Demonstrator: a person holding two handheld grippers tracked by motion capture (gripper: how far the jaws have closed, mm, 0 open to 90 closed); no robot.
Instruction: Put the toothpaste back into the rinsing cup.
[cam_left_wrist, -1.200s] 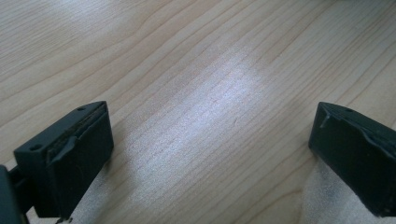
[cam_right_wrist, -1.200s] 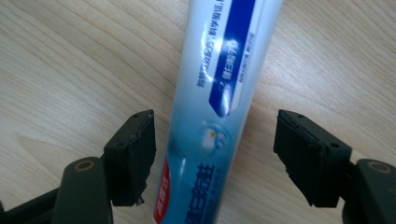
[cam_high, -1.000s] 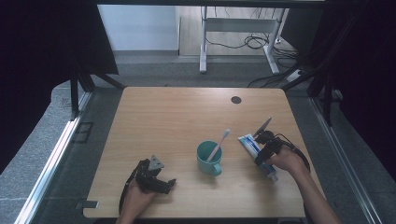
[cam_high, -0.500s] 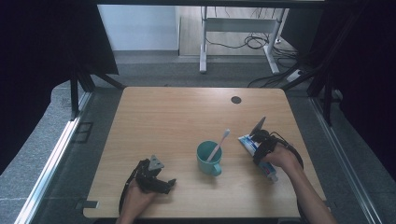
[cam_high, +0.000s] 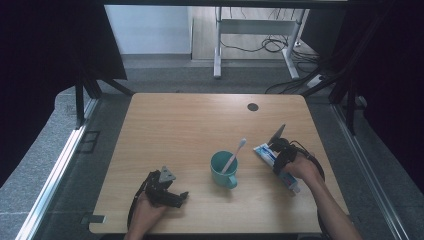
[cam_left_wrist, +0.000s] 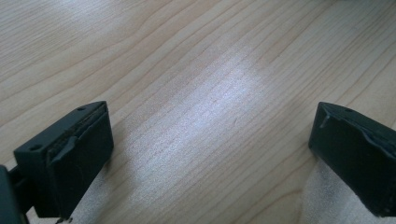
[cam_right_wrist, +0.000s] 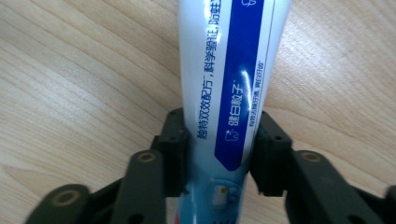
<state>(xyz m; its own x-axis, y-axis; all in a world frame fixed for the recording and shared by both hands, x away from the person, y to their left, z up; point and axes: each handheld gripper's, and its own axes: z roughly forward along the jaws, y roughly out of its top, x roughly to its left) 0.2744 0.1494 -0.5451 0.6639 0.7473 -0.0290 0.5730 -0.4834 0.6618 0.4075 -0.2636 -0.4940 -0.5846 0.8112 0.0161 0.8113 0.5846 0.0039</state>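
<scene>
Your right gripper (cam_right_wrist: 219, 154) has just been closing and now clamps the toothpaste tube (cam_right_wrist: 229, 70), which lies flat on the table (cam_high: 175, 130) straight ahead between its jaws. Your left gripper (cam_left_wrist: 210, 154) rests open.

1. The worktop (cam_high: 190, 125) is showing pale wood with fine, wavy grain lines and one small dark round spot (cam_high: 253, 106).
2. The toothpaste tube (cam_right_wrist: 224, 84) is showing white with a deep blue band down its length, blue lettering on the white and white lettering on the blue.
3. The cup (cam_high: 223, 169) is showing teal all over.
4. The toothbrush (cam_high: 235, 155) standing in it is looking white.
5. The right hand-held gripper (cam_right_wrist: 219, 154) and the left hand-held gripper (cam_left_wrist: 210, 154) are both showing matt black jaws.
</scene>
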